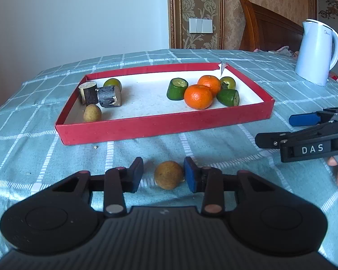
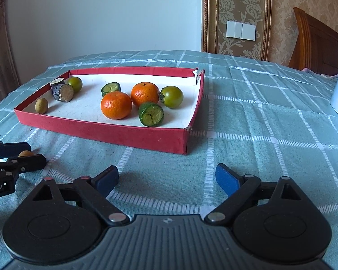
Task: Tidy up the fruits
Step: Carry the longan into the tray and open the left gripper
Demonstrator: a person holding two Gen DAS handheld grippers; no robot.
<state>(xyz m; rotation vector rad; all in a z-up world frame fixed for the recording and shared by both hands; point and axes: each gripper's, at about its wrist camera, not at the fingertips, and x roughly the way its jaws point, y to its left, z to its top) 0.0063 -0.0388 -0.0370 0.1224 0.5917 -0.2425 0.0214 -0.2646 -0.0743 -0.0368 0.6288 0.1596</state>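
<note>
A brown fruit (image 1: 169, 175) lies between the left gripper (image 1: 164, 174)'s narrowed fingers, one pad touching. The right gripper (image 2: 166, 181) gapes empty. Ahead, the red box (image 1: 164, 124) holds oranges (image 1: 198, 96) and green fruit (image 1: 177, 88).

The cloth in front of the red tray (image 2: 115, 135) is free, except for one small brown fruit (image 1: 169, 175) that lies between the fingers of the left gripper (image 1: 163, 174). Between the pads of the right gripper (image 2: 166, 181) there is only bare cloth. Inside the tray, the middle is open; fruits crowd both ends. A white kettle (image 1: 316, 51) stands to the right, well apart.
</note>
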